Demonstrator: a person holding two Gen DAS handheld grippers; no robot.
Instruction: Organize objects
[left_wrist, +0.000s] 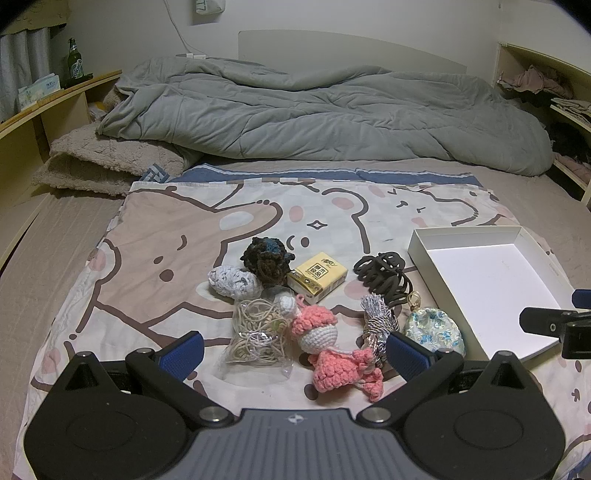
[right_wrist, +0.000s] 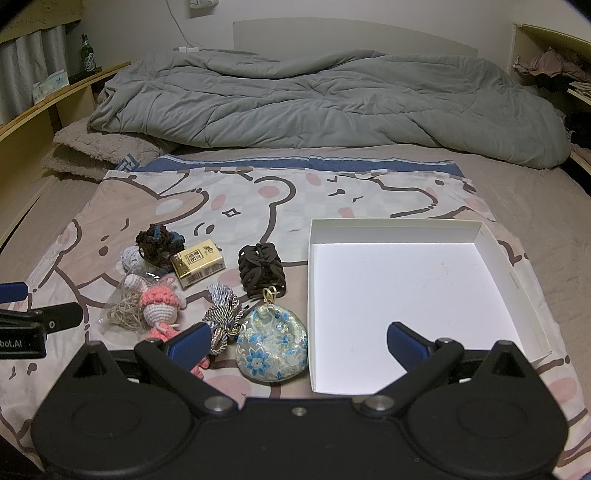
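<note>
- Two grippers hover over a bed spread with a cartoon-bear sheet (left_wrist: 155, 236); a rumpled grey duvet (left_wrist: 314, 110) lies beyond, and a green bottle (left_wrist: 74, 61) stands on the side shelf.
- Left gripper (left_wrist: 295, 349) is spread wide and holds nothing; right gripper (right_wrist: 297, 339) is likewise spread and holds nothing.
- White shallow box (right_wrist: 406, 288) sits on the sheet, right of the clutter.
- Clutter lies bunched left of the box: pink crochet doll (left_wrist: 325, 347), bag of rubber bands (left_wrist: 255, 332), yellow tissue pack (left_wrist: 317, 277), dark hair ties (right_wrist: 262, 273), tasselled cord (right_wrist: 221, 317), and floral pouch (right_wrist: 273, 347) just beside the box's edge.
</note>
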